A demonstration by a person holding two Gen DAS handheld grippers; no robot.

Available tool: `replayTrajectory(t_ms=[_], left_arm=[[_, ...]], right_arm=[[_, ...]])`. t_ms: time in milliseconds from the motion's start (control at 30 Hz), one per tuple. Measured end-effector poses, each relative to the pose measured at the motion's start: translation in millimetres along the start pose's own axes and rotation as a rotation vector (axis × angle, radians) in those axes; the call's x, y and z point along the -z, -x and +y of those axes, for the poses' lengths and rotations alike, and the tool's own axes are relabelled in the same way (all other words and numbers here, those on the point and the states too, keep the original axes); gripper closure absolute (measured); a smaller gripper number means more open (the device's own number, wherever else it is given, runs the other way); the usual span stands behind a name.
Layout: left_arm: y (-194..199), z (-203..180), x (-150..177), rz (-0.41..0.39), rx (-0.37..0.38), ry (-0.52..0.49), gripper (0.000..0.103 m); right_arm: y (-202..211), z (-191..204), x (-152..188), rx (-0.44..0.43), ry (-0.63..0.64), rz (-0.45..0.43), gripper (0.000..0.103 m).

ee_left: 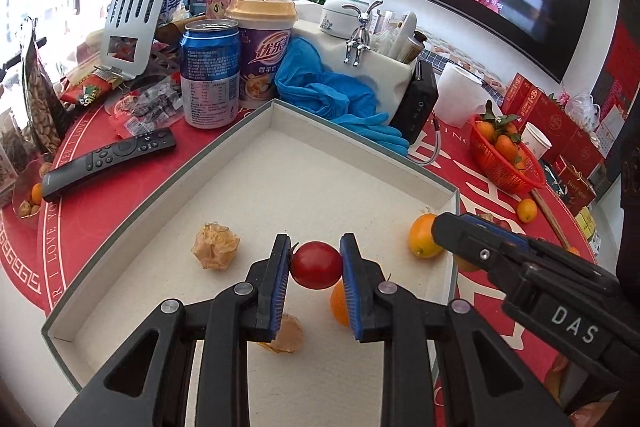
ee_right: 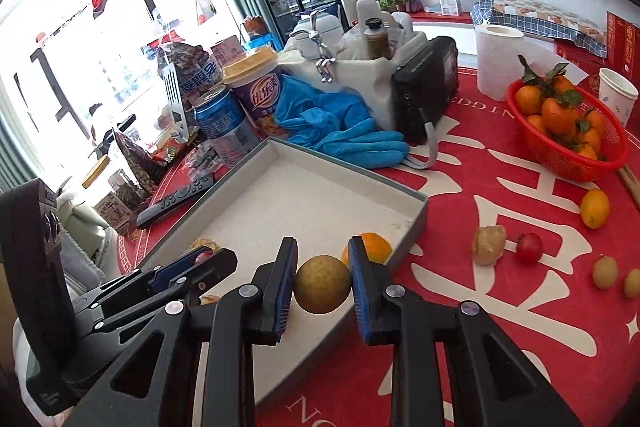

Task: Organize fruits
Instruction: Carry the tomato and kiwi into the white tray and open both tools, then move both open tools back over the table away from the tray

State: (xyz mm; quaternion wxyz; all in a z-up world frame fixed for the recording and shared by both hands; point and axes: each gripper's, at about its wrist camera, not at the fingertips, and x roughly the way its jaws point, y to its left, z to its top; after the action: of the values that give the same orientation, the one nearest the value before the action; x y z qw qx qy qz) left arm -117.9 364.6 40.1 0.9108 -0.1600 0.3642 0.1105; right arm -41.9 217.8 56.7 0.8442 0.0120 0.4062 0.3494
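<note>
My left gripper (ee_left: 316, 265) is shut on a red cherry tomato (ee_left: 316, 265), held above the shallow grey box (ee_left: 256, 117). Inside the box lie a papery husk fruit (ee_left: 215, 245), a second husk fruit (ee_left: 286, 335), an orange kumquat (ee_left: 339, 303) and another kumquat (ee_left: 423, 235) by the right wall. My right gripper (ee_right: 322, 290) is shut on a brownish-yellow round fruit (ee_right: 322, 290) over the box's near right edge (ee_right: 416, 215). The right gripper's body (ee_left: 520, 263) shows at the right of the left wrist view.
On the red tablecloth right of the box lie a husk fruit (ee_right: 489, 245), a cherry tomato (ee_right: 529, 247), a kumquat (ee_right: 595, 208) and two small yellowish fruits (ee_right: 605, 271). A red basket (ee_right: 568, 155) holds tangerines. A remote (ee_left: 110, 159), can (ee_left: 210, 75), cup (ee_left: 262, 55) and blue gloves (ee_left: 328, 87) crowd the box's far side.
</note>
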Motion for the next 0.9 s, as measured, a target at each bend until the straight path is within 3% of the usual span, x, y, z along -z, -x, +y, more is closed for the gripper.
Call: replayTrajectory(t_ms=[367,433,500,533,567,600,633,767,900], left_arm=[[-1,9,0,0.008,-0.016,0.022,0.073],[-1,9,0,0.013,-0.018,0.024,0.061],[-1,8,-1,0.017,-0.030,0.029,0.027],[0,8,-1,0.009,-0.024,0.032,0.021],[3,8,-1,-0.010,-0.027,0.032,0.020],[6,7,0,-0.027,-0.044,0.026,0.020],[8,5,0,-0.037,-0.057,0.017,0.020],[10,-8,2,-0.053,-0.055,-0.039,0.020],[19,-38,10,-0.057,0.038,-0.144,0.020]], right_arm=[[-20,5,-2,0.000,-0.033,0.047,0.075],[-22,4,-4,-0.014,-0.042,0.053,0.075],[-22,1,-5,-0.043,-0.060,0.060,0.075],[-21,-1,-5,-0.055,-0.075,0.059,0.071],[-19,-4,-6,-0.070,-0.091,0.056,0.060],[-16,-7,-7,-0.093,-0.110,0.045,0.018],[-10,-11,-7,-0.116,-0.128,0.014,0.001],[18,-21,-9,-0.114,-0.153,-0.059,0.000],[45,-42,2,0.037,-0.178,-0.082,0.000]])
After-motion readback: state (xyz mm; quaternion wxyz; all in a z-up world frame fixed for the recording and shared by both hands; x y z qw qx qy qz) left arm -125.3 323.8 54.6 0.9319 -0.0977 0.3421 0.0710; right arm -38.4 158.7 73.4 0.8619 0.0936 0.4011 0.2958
